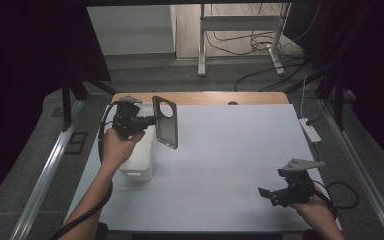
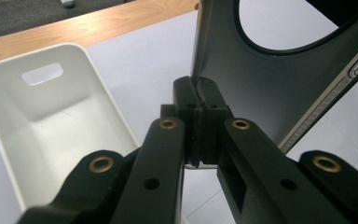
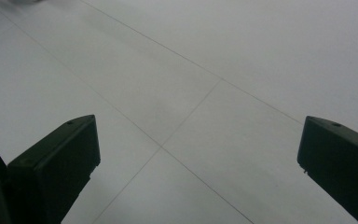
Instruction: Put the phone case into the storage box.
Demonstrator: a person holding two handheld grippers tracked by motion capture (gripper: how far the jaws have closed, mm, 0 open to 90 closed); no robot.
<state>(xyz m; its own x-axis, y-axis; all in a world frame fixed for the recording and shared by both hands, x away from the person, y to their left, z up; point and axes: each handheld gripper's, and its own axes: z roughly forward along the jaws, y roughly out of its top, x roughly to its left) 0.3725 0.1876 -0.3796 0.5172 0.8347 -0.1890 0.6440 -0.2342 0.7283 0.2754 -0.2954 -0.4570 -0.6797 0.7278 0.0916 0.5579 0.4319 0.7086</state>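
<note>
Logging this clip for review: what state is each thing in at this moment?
phone case: dark, lifted off the table, held upright by one edge.
left gripper: shut on the case's edge.
white bin: upright, open-topped, empty.
right gripper: open, holding nothing, low over the table.

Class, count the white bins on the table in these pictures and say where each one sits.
1. The white bin sits on the table's left side, under the left claw, which holds a dark phone case above it.
</note>
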